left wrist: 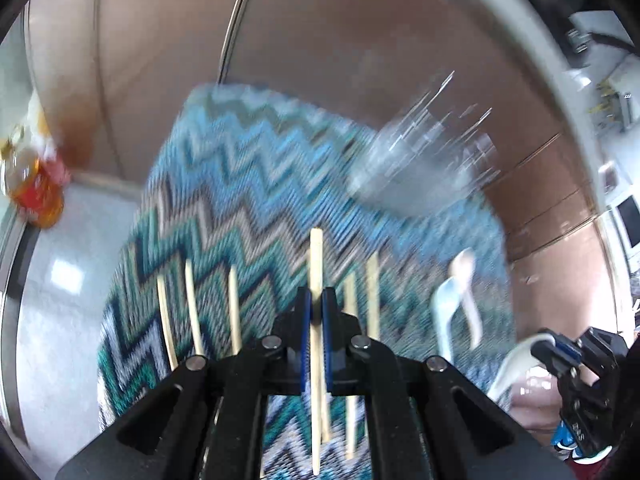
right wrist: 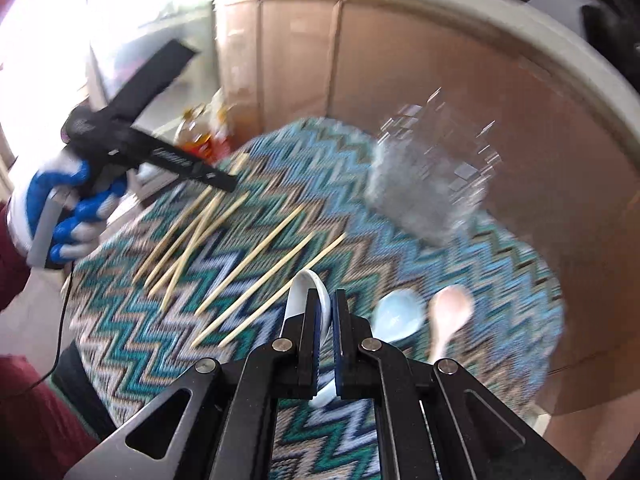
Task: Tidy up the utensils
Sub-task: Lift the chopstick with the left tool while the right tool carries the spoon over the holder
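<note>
My left gripper (left wrist: 316, 296) is shut on a pale wooden chopstick (left wrist: 316, 264), which stands up between the blue pads above the zigzag mat (left wrist: 240, 184). Several more chopsticks (left wrist: 234, 312) lie loose on the mat. My right gripper (right wrist: 327, 300) is shut on a white ceramic spoon (right wrist: 306, 292), lifted off the mat (right wrist: 132, 320). A light blue spoon (right wrist: 400, 316) and a pink spoon (right wrist: 452, 312) lie just to its right. Several chopsticks (right wrist: 256, 256) lie scattered to its left. A clear faceted glass (right wrist: 432, 184) stands at the mat's far right, blurred.
A gloved hand (right wrist: 68, 200) holds the left gripper (right wrist: 224, 180) at the left of the right wrist view. A bottle of amber liquid (right wrist: 196, 136) stands beyond the mat's far left corner. Brown cabinet fronts (right wrist: 400, 60) close off the back.
</note>
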The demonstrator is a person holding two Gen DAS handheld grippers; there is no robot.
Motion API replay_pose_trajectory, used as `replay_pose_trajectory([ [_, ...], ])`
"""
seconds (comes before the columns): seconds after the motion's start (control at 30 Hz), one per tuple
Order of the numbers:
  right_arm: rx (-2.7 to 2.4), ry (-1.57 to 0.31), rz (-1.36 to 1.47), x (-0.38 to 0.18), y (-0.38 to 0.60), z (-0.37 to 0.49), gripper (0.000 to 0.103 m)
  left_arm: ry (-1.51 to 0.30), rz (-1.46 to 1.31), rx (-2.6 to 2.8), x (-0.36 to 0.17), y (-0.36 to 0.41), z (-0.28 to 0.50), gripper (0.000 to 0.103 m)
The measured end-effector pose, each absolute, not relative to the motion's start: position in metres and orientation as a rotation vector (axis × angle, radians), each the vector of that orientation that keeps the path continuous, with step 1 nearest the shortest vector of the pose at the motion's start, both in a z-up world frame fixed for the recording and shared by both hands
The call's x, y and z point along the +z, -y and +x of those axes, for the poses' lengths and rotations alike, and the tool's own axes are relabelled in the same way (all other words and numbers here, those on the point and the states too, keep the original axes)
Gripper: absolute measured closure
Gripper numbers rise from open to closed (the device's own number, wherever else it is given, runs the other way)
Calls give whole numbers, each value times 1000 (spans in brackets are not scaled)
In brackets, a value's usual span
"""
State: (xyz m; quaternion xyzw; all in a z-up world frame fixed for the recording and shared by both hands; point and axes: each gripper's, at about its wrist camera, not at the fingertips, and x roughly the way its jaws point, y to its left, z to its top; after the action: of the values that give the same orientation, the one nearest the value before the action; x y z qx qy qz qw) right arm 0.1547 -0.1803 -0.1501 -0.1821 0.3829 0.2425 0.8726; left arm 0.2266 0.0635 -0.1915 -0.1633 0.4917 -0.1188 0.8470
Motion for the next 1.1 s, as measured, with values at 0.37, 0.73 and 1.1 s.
replay_pose_trajectory([
  [0.37, 243, -437, -234, -49, 212, 223, 98, -545, -447, -307, -42, -48, 269, 98],
  [0.73, 86, -306, -221, -96, 207, 297, 98, -370, -415, -116, -63, 4, 349, 98],
  [1.1, 96, -317, -186, -154, 213, 321, 88, -289, -267, -35, -122, 44, 365, 95],
])
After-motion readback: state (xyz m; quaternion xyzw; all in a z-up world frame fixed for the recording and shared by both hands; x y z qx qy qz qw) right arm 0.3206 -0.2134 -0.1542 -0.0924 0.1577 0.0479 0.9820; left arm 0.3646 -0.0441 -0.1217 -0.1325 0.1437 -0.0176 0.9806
